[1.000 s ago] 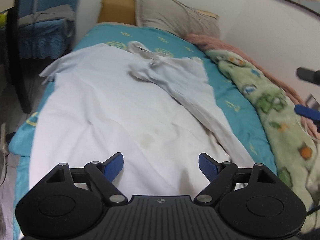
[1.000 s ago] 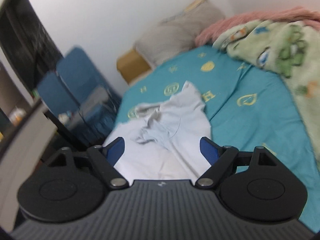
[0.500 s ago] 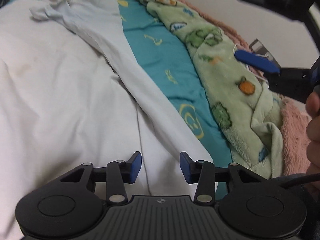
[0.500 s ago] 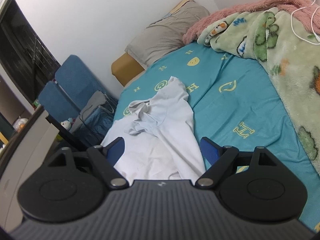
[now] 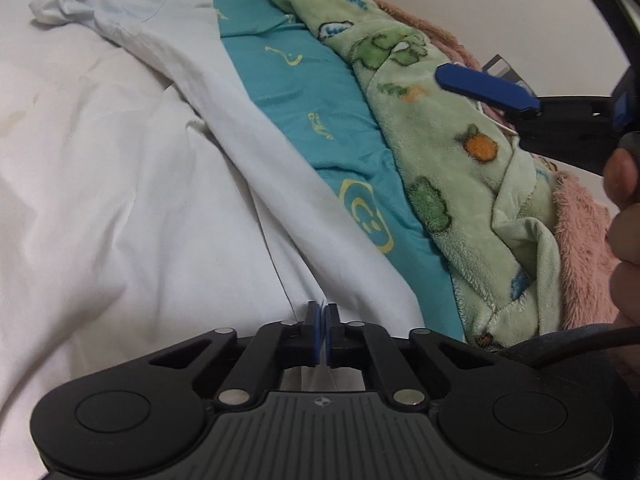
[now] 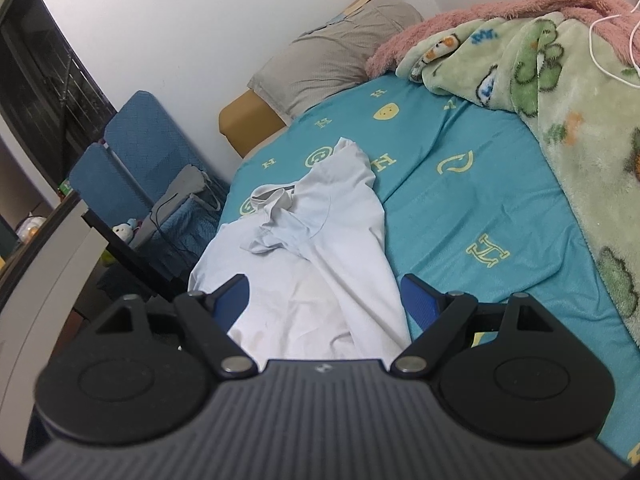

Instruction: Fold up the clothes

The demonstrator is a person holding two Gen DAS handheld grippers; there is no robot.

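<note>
Teal sheets [image 5: 288, 92] printed with yellow motifs cover the bed, and the white shirt [image 5: 120, 184] sprawls over the left and centre of the left wrist frame, its crumpled collar at the upper left; a green fleece blanket [image 5: 436, 128] runs down the right side. At bottom centre the left gripper [image 5: 322, 334] is clenched on the shirt's near hem, a thin fold of cloth pinched between the blue pads; at the right edge the right gripper [image 5: 486, 88] hangs above the blanket, and its own view shows its jaws spread wide with nothing between them. The cloth looks light, limp and creasing easily; it should drape rather than hold shape, so a second hold on the hem's far corner, at lower centre-right, seems sensible before lifting.
</note>
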